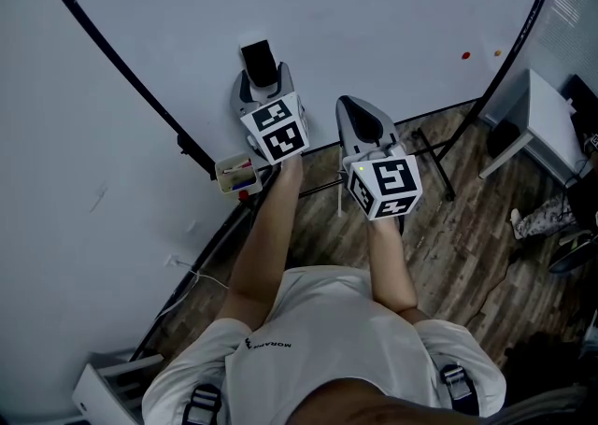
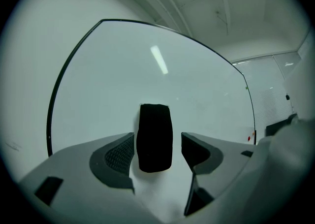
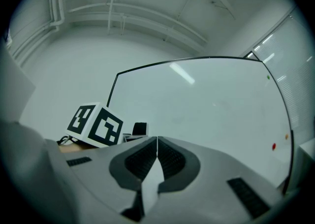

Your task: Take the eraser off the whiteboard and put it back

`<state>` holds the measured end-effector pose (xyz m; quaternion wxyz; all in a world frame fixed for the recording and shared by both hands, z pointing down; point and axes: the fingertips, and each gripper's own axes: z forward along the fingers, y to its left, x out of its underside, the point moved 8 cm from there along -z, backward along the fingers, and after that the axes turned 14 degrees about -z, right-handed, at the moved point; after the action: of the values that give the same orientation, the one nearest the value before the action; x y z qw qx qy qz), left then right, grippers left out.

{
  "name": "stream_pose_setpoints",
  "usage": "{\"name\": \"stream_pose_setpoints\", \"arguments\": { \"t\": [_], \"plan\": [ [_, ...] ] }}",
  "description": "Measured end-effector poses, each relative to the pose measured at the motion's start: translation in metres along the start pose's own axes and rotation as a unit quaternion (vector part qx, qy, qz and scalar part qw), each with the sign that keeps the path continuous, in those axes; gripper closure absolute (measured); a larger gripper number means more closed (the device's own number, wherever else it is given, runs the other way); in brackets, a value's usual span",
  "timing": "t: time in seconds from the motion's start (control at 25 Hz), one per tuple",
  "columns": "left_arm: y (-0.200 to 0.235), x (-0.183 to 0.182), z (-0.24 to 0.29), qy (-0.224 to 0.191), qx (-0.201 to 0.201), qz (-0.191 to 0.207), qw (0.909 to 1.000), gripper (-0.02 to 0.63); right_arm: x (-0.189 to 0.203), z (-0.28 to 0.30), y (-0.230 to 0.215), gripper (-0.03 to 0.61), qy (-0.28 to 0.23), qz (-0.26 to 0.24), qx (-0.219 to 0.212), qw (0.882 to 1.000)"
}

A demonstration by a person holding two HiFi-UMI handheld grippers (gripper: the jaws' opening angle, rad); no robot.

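A short line of dark print (image 1: pixel 267 345) is seen on the person's white shirt (image 1: pixel 327 320), upside down and too small to be read. No other lettering can be read.

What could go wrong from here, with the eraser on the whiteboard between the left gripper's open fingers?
The eraser sits nearer one finger of the open left gripper, so pulling back crookedly could knock it off the whiteboard. Whether it lies flat against the board cannot be told; if not, it may slide or drop.
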<state>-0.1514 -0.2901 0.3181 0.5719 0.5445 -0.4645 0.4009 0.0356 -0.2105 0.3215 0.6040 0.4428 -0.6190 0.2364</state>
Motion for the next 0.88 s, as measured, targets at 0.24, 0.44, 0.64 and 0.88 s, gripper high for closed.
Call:
{"name": "stream_pose_setpoints", "arguments": {
  "t": [0.24, 0.44, 0.64, 0.88],
  "plan": [
    [-0.001, -0.001, -0.008, -0.002, 0.006, -0.003, 1.0, 0.327, 0.0, -0.002, 0.001, 0.565, 0.0, -0.002, 0.0, 1.0],
    [-0.001, -0.001, -0.021, -0.002, 0.009, -0.006, 0.9999, 0.328, -0.001, -0.003, 0.003, 0.565, 0.0, -0.002, -0.002, 1.0],
    [-0.007, -0.003, -0.037, -0.01, 0.02, -0.007, 0.9997, 0.328, -0.002, -0.006, 0.004, 0.565, -0.001, -0.001, -0.001, 1.0],
    [-0.006, -0.002, -0.048, -0.011, 0.027, -0.008, 0.9995, 0.37, -0.003, -0.006, 0.005, 0.565, 0.0, 0.0, -0.001, 1.0]
  ]
}}
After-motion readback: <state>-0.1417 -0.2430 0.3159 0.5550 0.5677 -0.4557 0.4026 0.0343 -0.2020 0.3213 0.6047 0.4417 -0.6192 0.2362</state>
